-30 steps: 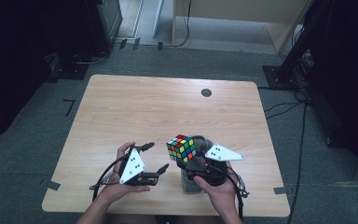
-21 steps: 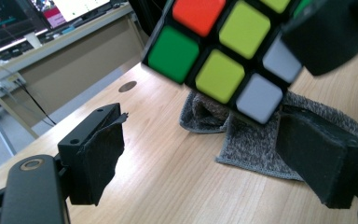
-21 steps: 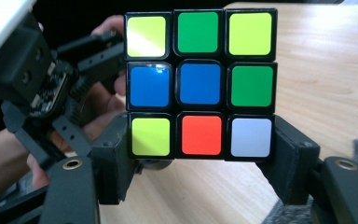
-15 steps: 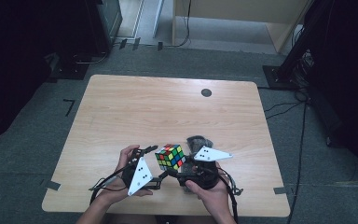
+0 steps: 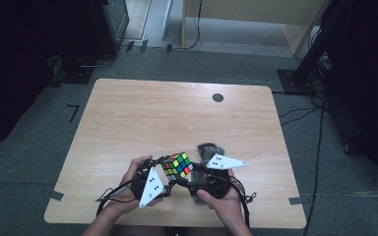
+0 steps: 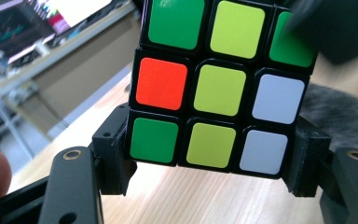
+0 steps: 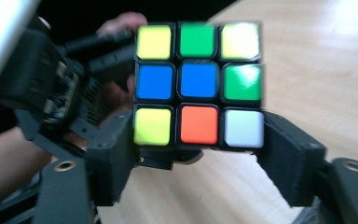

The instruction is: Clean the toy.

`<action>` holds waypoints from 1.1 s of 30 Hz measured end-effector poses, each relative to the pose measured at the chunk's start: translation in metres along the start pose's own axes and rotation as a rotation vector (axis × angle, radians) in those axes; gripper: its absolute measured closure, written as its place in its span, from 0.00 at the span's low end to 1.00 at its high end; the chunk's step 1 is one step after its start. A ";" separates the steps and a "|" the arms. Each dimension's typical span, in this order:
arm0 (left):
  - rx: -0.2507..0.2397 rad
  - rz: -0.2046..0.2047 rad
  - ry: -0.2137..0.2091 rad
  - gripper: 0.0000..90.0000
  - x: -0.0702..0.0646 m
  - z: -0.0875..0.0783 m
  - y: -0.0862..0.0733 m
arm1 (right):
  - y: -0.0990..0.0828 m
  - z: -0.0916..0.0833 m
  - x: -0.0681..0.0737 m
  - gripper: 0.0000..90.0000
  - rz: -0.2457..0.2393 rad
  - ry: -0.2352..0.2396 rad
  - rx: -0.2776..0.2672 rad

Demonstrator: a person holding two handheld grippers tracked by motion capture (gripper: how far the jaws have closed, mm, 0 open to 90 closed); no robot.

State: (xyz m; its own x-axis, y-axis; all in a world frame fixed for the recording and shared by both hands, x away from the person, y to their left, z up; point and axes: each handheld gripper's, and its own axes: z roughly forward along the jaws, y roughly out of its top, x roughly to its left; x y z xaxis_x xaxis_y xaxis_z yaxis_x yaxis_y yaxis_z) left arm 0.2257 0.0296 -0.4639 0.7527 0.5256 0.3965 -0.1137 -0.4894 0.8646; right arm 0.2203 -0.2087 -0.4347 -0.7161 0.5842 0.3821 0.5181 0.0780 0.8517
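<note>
Holding the Rubik's cube (image 5: 177, 165) up off the bench (image 5: 142, 113) between our two hands, we are at the handover-and-twist stage: the left tongs (image 6: 209, 154) have just been closing and now pinch the cube's bottom layer, their pads pressed against the green and white end squares as the left gripper view shows. The right tongs (image 7: 198, 154) flank the same cube from the other side; they have just been opening a little, and in the right gripper view the left pad sits against the yellow corner while the right pad (image 7: 286, 156) stands a sliver away from the white one, so we judge that grip loosened rather than firm. The cube hangs near our edge of the bench, well apart from the dark round mark (image 5: 218, 97) at the far side, and a grey fuzzy thing (image 5: 209, 149) lies just beyond the cube. Next, we think, the right tongs must either let go fully or re-seat on another layer, keeping the left pinch steady so the cube does not tilt or slip.
</note>
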 end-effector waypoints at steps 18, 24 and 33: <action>-0.011 -0.254 -0.007 0.36 0.040 -0.013 -0.010 | -0.032 -0.008 -0.066 0.85 -0.134 -0.470 0.193; -0.019 -0.270 -0.012 0.36 0.042 -0.015 -0.009 | -0.026 -0.031 -0.073 0.82 -0.118 -0.563 0.107; -0.015 -0.265 -0.041 0.36 0.038 -0.013 -0.009 | -0.031 -0.023 -0.083 0.35 -0.191 -0.497 0.112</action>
State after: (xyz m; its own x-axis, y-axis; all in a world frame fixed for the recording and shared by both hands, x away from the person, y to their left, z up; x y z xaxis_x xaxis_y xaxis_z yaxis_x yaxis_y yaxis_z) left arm 0.2473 0.0627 -0.4522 0.7833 0.6048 0.1434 0.0815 -0.3285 0.9410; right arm 0.2529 -0.2785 -0.4843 -0.5093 0.8605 -0.0144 0.4666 0.2902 0.8355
